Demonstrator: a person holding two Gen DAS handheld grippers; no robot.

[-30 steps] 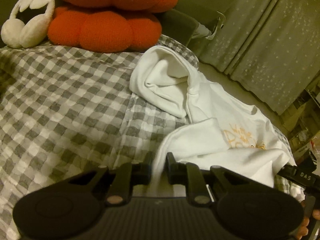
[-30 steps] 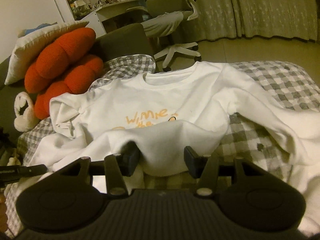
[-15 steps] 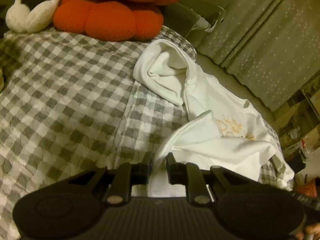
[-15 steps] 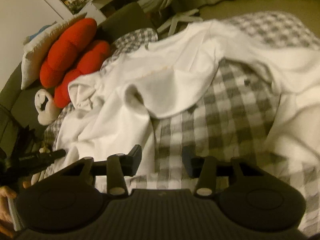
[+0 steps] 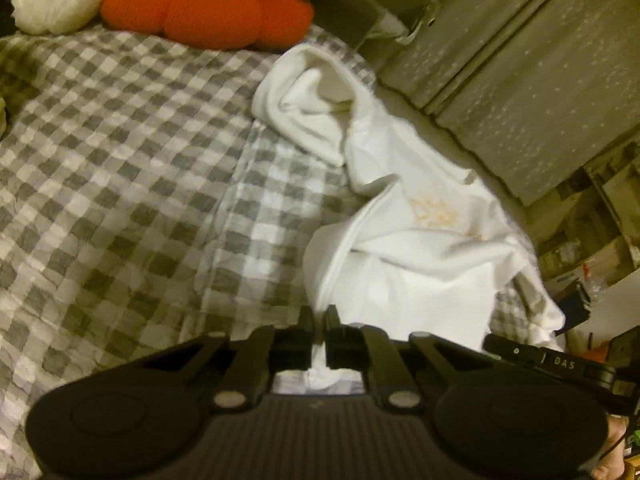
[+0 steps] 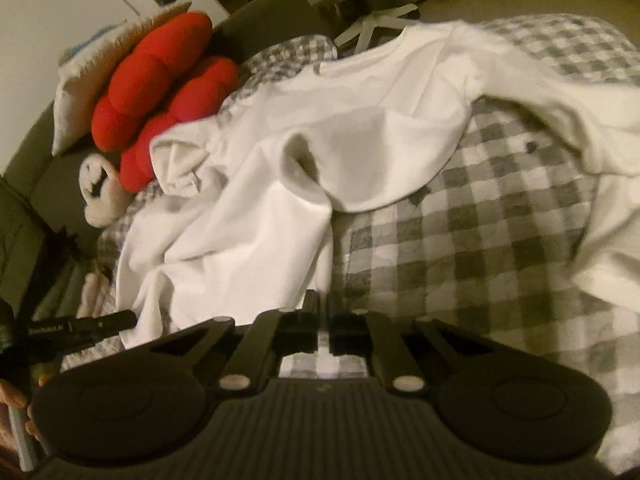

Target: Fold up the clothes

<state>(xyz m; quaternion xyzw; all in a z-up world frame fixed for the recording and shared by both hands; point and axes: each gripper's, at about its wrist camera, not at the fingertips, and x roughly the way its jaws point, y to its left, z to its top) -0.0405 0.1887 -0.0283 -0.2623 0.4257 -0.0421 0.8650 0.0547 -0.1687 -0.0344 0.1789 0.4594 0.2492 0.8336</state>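
Far left there's a white plush (image 5: pixel 56 4) next to the red cushion (image 5: pixel 208 8) at the far edge of the checked bedspread (image 5: pixel 112 168). The white shirt (image 5: pixel 420 240) lies rumpled across the right half – orange print barely showing. Left gripper (image 5: pixel 319 320) is clamped tight on the shirt's near hem. Right gripper (image 6: pixel 323 312) is also closed on the hem's edge – checks show just right of it.

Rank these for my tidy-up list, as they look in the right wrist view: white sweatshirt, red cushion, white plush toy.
1. white sweatshirt, spread widest across the bed
2. red cushion
3. white plush toy, though partly hidden behind the cushion

Cushion and toy lie farther off, so true sizes stay unsure.
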